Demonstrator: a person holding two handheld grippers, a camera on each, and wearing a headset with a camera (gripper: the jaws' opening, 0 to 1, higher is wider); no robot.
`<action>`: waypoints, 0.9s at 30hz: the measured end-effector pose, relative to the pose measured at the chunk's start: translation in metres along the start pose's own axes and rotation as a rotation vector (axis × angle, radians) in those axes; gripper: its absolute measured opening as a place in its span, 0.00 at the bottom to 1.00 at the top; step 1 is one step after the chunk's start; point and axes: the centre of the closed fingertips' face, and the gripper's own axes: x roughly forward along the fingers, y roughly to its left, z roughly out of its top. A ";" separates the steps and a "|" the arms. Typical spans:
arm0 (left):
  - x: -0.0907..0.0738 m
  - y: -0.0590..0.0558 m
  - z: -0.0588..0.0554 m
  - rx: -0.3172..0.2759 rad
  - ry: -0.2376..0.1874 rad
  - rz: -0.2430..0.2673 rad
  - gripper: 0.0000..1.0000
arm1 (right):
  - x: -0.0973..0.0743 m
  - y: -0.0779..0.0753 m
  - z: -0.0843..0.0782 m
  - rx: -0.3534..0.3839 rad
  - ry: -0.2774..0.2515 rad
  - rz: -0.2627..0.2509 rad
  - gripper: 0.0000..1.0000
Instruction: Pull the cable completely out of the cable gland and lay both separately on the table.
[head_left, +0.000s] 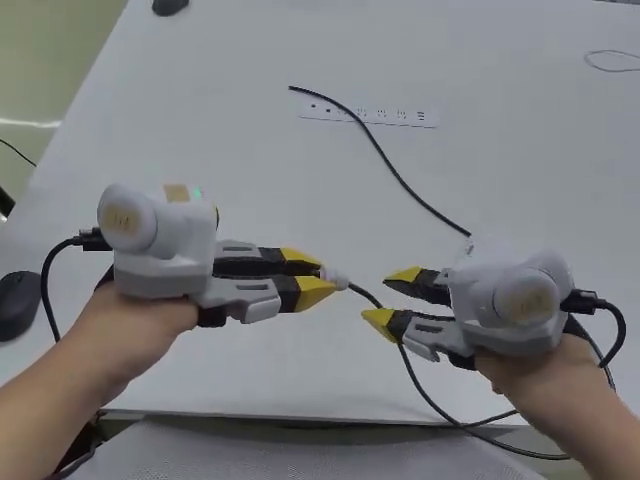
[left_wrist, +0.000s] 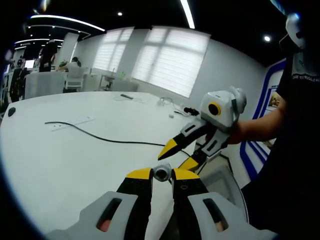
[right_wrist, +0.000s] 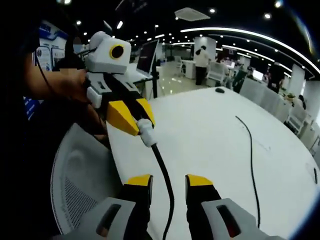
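Note:
My left gripper (head_left: 322, 276) is shut on a small white cable gland (head_left: 338, 281), held a little above the white table (head_left: 220, 150). A black cable (head_left: 362, 293) leaves the gland and runs between the open jaws of my right gripper (head_left: 380, 297), touching neither jaw. In the left gripper view the gland (left_wrist: 161, 173) sits at the yellow tips of the left gripper (left_wrist: 161, 176), with the right gripper (left_wrist: 170, 163) just beyond. In the right gripper view the cable (right_wrist: 162, 170) drops from the gland (right_wrist: 146, 134) through the gap of the right gripper (right_wrist: 169, 181). More black cable (head_left: 385, 165) lies across the table.
A white power strip (head_left: 365, 113) lies at the back of the table. A dark mouse (head_left: 15, 300) sits at the left edge. A thin wire loop (head_left: 612, 60) lies far right. The table's front edge (head_left: 300, 412) is close below the grippers, with a mesh chair (right_wrist: 80, 175) beside it.

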 end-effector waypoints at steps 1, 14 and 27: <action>0.000 0.000 0.000 -0.001 -0.001 0.000 0.15 | 0.001 0.001 0.004 -0.020 -0.006 0.000 0.22; -0.001 -0.002 -0.001 -0.003 -0.002 -0.003 0.15 | 0.014 0.016 0.015 -0.176 0.009 0.040 0.10; -0.001 -0.005 -0.002 -0.008 -0.006 -0.006 0.15 | 0.014 0.017 0.014 -0.211 0.009 0.031 0.00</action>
